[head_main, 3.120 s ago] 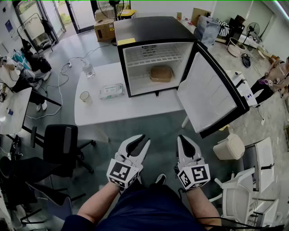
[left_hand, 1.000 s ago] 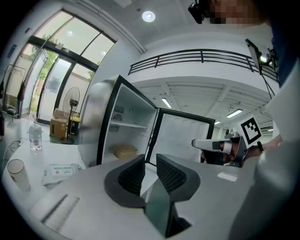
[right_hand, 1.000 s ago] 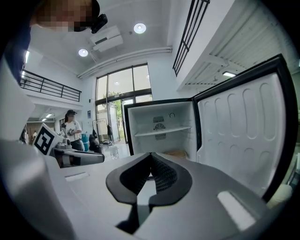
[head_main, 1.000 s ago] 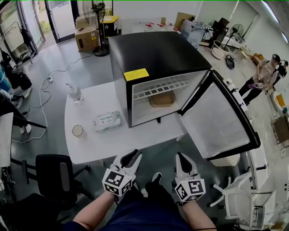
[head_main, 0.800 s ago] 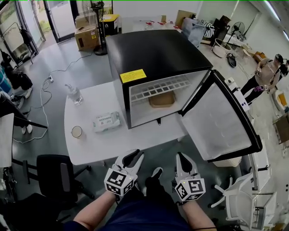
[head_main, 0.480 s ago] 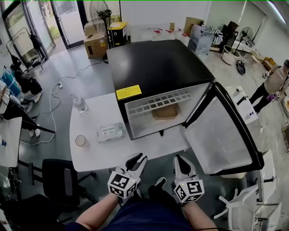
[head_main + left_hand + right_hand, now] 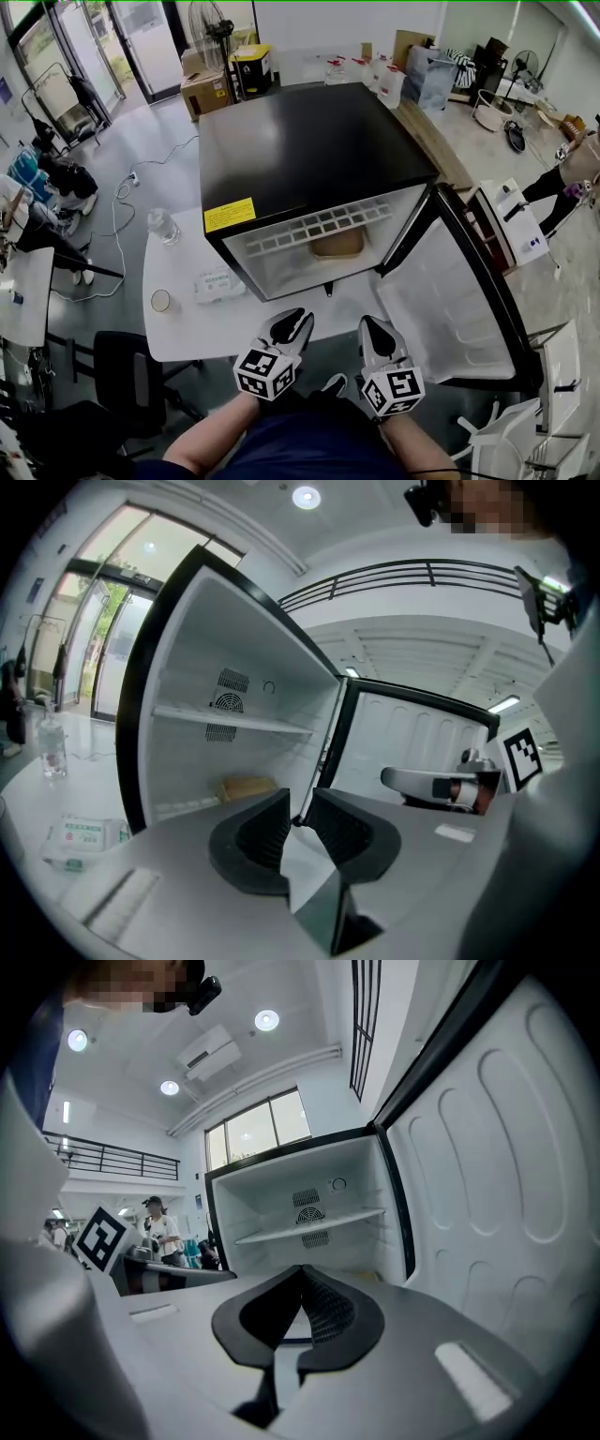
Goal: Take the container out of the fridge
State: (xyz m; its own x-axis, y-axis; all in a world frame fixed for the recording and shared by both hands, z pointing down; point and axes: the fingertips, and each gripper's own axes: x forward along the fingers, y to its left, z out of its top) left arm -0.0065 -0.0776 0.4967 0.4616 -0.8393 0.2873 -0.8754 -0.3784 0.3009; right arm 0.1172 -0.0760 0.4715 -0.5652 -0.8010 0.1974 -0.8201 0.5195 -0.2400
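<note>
The black fridge (image 7: 309,141) stands on a white table (image 7: 187,330), its door (image 7: 450,309) swung open to the right. A flat brown container (image 7: 337,244) lies on the fridge floor under the wire shelf; in the left gripper view the container (image 7: 248,787) shows low at the back of the white interior. My left gripper (image 7: 292,321) hovers at the table's front edge, short of the fridge opening, its jaws a little apart with nothing between them (image 7: 298,803). My right gripper (image 7: 372,325) is beside it, in front of the door hinge, its jaws meeting at the tips (image 7: 302,1274).
A pack of wipes (image 7: 214,283), a paper cup (image 7: 161,300) and a clear bottle (image 7: 164,225) sit on the table left of the fridge. A black office chair (image 7: 122,370) stands at the lower left. A person (image 7: 572,159) stands at the far right.
Both grippers have moved forward to the table's front edge. The fridge now fills more of the head view. Neither pair of jaws has visibly changed.
</note>
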